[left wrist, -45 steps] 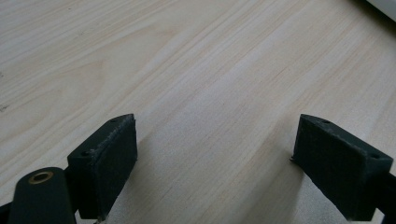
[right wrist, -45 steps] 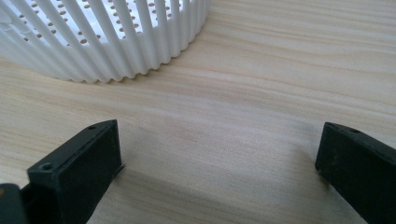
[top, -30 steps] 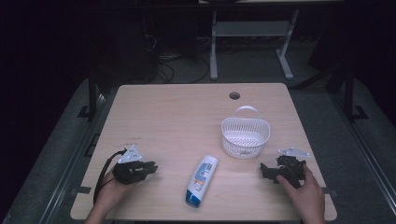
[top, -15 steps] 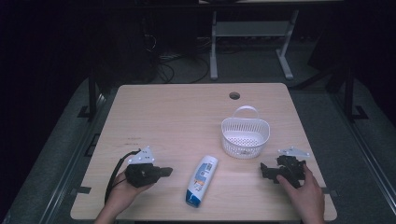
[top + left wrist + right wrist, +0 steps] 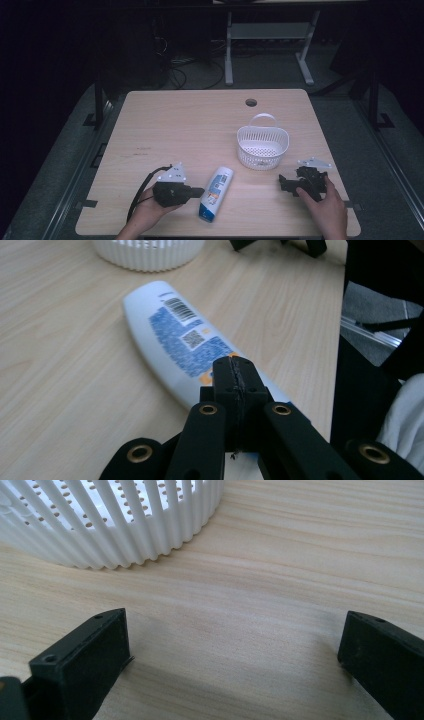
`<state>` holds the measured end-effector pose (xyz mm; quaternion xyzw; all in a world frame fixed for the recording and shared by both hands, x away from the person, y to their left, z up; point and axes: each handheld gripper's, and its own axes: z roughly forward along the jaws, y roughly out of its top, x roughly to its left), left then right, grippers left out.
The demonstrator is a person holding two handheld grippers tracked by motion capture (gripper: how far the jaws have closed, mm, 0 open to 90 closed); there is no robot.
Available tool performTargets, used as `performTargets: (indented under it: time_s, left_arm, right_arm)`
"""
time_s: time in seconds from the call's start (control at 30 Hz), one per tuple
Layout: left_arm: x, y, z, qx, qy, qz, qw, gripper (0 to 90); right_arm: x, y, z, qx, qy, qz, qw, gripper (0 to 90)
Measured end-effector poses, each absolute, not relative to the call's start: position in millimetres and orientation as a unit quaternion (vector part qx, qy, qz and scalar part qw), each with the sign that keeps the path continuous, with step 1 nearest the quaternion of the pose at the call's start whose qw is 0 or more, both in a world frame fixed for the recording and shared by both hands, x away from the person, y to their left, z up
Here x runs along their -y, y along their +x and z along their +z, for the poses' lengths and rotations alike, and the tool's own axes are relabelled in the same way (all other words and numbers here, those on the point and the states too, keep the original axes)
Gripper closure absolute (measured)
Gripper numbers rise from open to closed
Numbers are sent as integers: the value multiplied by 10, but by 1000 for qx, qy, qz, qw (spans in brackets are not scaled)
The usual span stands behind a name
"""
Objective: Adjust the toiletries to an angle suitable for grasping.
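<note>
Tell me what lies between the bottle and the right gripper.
Nothing: bare table separates the bottle from the right gripper in the high view; the basket sits farther back.

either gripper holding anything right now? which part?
Nothing is held. The left gripper is shut on itself, jaws pressed together just short of the bottle. The right gripper is open over bare table, beside the basket.
</note>
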<state>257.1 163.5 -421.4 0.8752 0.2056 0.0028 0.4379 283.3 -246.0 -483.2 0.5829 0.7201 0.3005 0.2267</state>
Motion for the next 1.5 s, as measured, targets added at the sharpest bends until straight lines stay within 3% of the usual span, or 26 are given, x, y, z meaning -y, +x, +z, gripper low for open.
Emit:
performTargets:
  time_s: [0.77, 1.5]
  left_arm:
    - [-1147, 2378, -4457, -148, 904, -34, 400, 900]
    - [-1343, 2489, -4487, -178, 906, -13, 384, 900]
  right_arm:
    - [2460, 2833, -4833, -720, 583, 301, 227, 0]
    - [2461, 2833, -4833, -720, 583, 300, 227, 0]
